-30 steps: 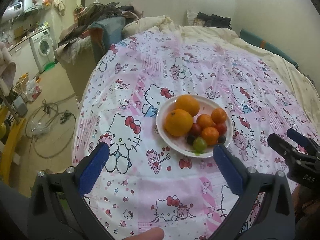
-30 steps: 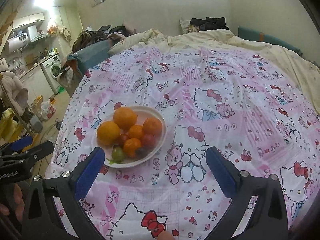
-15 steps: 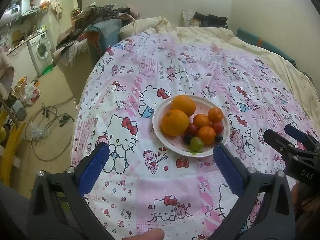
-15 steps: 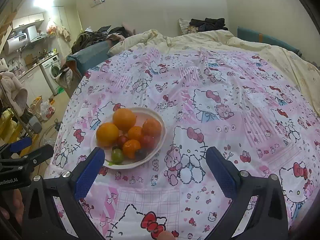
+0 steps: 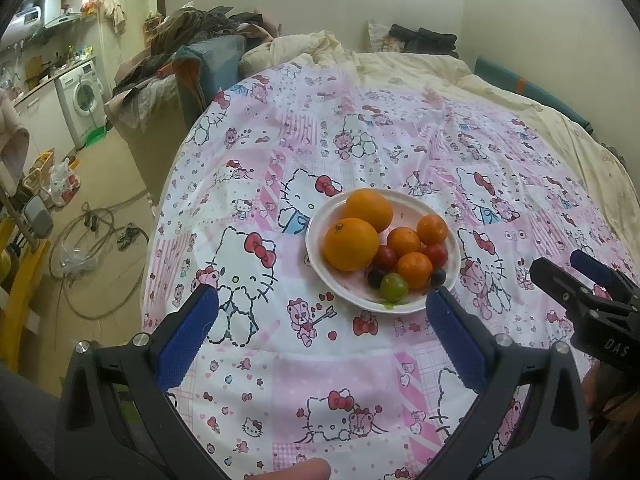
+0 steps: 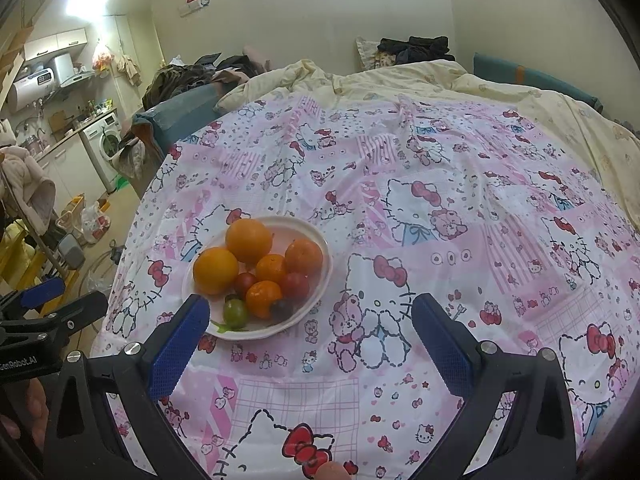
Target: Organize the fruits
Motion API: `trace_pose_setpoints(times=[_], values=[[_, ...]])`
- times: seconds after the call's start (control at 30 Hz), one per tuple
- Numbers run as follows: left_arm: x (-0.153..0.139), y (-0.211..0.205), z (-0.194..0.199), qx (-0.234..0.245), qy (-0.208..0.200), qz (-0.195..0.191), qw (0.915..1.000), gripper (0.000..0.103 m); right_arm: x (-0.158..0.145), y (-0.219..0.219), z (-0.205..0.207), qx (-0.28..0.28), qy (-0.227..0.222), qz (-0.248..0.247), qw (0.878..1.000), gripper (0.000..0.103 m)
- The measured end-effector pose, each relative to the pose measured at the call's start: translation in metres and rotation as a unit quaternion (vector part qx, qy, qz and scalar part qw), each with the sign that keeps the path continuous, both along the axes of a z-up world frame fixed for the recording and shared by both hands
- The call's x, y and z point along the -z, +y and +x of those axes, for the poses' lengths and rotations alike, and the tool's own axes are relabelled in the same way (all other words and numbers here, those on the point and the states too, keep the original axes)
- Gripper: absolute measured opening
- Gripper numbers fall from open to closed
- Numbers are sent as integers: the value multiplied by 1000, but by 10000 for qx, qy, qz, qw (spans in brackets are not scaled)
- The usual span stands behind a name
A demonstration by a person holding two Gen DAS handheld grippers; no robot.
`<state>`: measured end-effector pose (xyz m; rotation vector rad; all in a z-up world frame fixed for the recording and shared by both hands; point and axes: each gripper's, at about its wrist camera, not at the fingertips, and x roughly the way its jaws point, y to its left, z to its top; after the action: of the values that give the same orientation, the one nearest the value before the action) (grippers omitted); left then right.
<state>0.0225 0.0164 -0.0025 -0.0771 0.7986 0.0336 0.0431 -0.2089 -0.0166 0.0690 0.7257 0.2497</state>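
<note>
Jaws wide on both: left gripper (image 5: 320, 312) and right gripper (image 6: 306, 316) hover empty above the cartoon-print cloth (image 6: 440, 240), blue ribbed pads bare. White plate (image 5: 316, 240) sits on the cloth just ahead of them, heaped with fruit. Two large oranges (image 5: 351, 244): round, firm, dimpled peel, likely heaviest; grip across the widest part. Three small mandarins (image 5: 414, 270): softer, light squeeze. Red tomatoes (image 5: 385, 257) and one green tomato (image 5: 394, 287): smooth, slippery, easily bruised. Dark grapes (image 5: 376, 278): smallest, fragile, partly tucked under neighbours.
</note>
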Motion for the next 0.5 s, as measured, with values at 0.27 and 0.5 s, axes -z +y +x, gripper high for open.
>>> trace_pose_setpoints(times=[0.27,0.5], values=[[0,0,0,-1,-9,-10,10000,102,2,2,-1,-6,-6,-44,10000,103],[-1,0,-1,11,-19,-19,10000,102,3,3,-2,10,-5,-43,10000,103]])
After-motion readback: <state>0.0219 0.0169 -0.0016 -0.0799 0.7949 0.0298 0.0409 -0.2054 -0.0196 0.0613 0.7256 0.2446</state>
